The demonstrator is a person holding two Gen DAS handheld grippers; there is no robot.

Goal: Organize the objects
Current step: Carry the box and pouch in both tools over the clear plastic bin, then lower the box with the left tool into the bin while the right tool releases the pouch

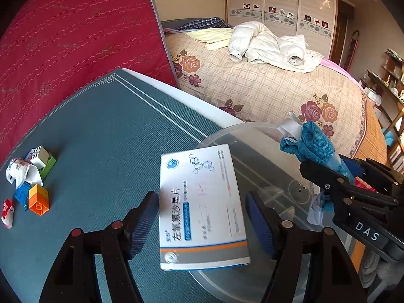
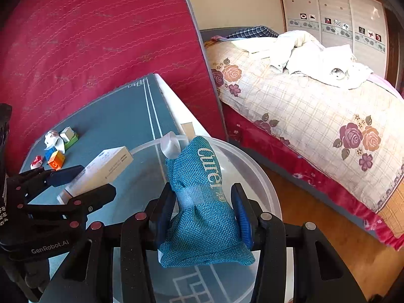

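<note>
The white medicine box (image 1: 202, 209) is being released over the clear plastic basin (image 2: 252, 166): the left gripper (image 1: 202, 222) stands spread, its pads clear of the box. The blue fabric pouch (image 2: 204, 202) is being held clamped in the right gripper (image 2: 204, 217) above the basin. The small blocks and wrappers (image 1: 27, 179) are being left on the surface (image 1: 113, 131), unsorted.

Ahead of the hand-held gripper stands a big red mattress (image 1: 75, 38). To its right is a bed (image 1: 265, 88) with flowers, then a wardrobe (image 1: 280, 7). Wooden floor (image 2: 315, 217) below.
</note>
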